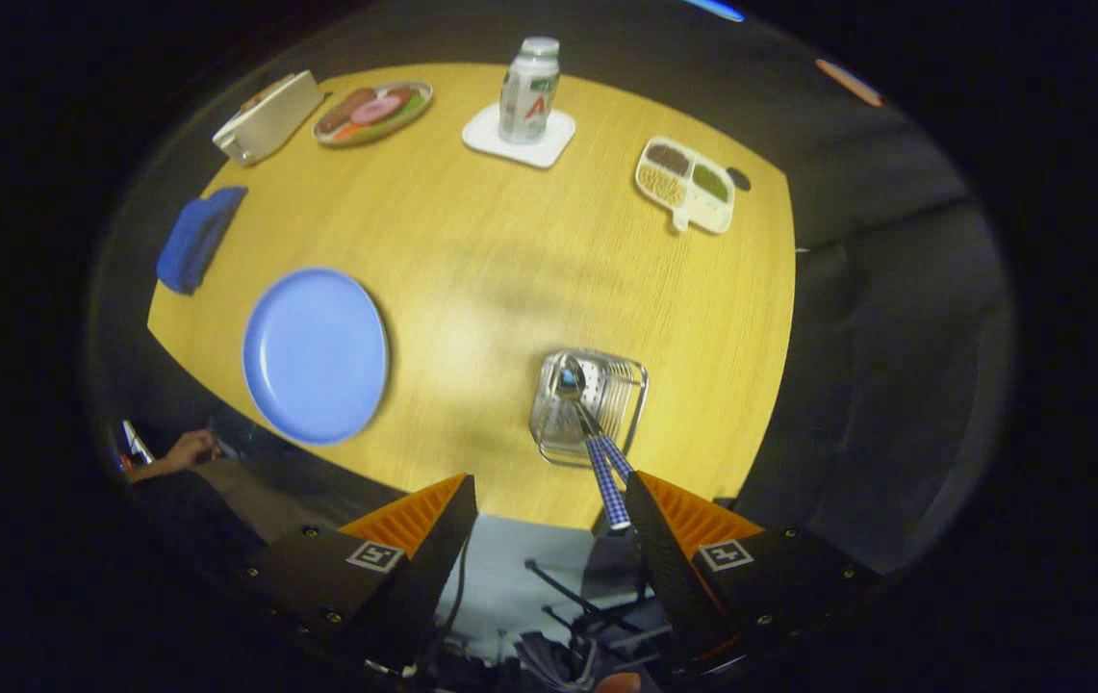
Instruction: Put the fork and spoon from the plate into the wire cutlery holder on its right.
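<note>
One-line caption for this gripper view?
Open gripper above the table edge; spoon and fork, checked handles up, in wire cutlery holder; blue plate bare.

The hand-held gripper is a chunky thing: two wedge-shaped fingers with ridged, ribbed inner faces, each bolted onto a dark block body. Both blocks carry a small square white tag with a black blocky marker printed on it, one per side. You can spot little round screws dotted along the blocks' edges. The fingers stand well apart with nothing pressed between them. A thin dark cable runs down by the left finger. A person's hand sticks out of a dark sleeve.
</note>
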`<state>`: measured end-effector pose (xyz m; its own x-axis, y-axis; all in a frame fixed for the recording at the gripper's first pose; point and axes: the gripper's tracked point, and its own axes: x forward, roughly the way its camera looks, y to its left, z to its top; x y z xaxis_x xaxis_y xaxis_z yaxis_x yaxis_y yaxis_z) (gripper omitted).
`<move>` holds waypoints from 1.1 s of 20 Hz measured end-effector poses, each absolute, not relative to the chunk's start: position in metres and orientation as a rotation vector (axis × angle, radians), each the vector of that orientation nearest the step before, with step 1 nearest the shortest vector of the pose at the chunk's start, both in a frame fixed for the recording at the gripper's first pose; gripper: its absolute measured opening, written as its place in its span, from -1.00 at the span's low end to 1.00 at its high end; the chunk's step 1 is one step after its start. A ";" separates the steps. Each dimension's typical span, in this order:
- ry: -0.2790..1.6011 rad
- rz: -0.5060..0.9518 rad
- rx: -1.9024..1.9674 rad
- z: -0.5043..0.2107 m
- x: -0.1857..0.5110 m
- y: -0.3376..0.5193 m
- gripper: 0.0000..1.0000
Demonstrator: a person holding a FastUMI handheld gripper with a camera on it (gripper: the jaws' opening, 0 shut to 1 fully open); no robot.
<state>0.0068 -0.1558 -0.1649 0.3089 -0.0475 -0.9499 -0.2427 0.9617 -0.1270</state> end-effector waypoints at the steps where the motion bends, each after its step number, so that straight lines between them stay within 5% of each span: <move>1: 1.169 0.139 -0.221 -0.161 0.008 -0.142 0.90; 16: 0.158 -0.006 0.026 -0.023 0.019 -0.048 0.91; 22: 0.071 0.041 0.062 -0.039 0.021 -0.015 0.91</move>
